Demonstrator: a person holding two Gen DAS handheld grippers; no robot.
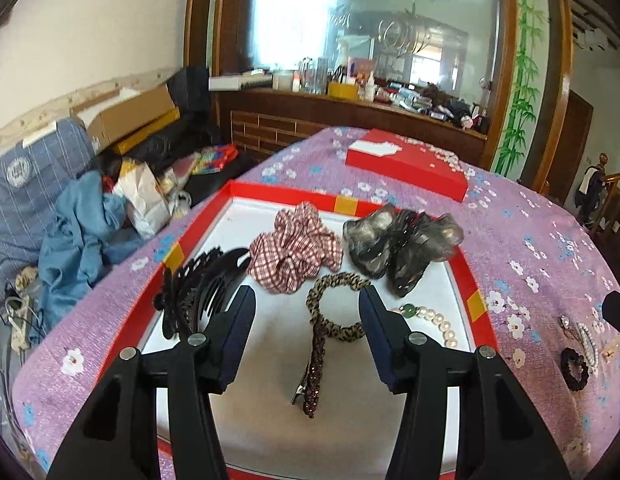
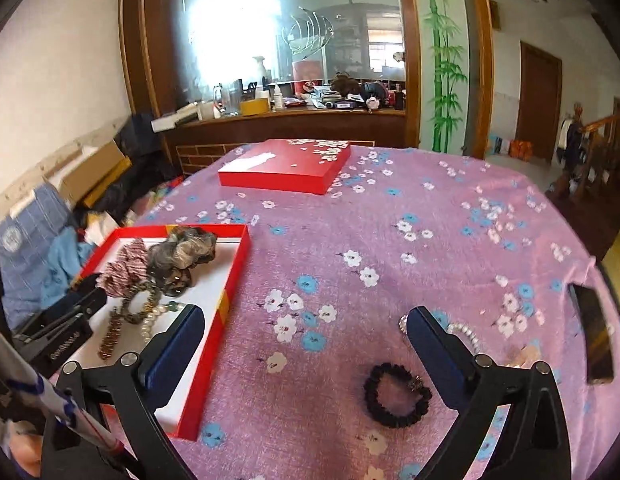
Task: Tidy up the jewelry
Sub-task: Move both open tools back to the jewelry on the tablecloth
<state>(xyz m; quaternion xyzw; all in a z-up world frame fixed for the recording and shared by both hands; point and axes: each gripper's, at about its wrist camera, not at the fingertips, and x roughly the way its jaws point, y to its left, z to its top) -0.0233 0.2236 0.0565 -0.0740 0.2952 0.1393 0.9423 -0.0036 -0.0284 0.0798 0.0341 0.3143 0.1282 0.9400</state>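
The left hand-held gripper hangs released and empty over the red tray, its jaws spread around a leopard hair tie in the frame's centre. The right hand-held gripper is also released, above the table, with a black bracelet lying at lower right between its fingers.

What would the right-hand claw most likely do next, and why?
Probably lower the right gripper, which is open and empty, onto the black bead bracelet. It lies loose on the purple cloth, outside the red tray that already holds hairpieces.
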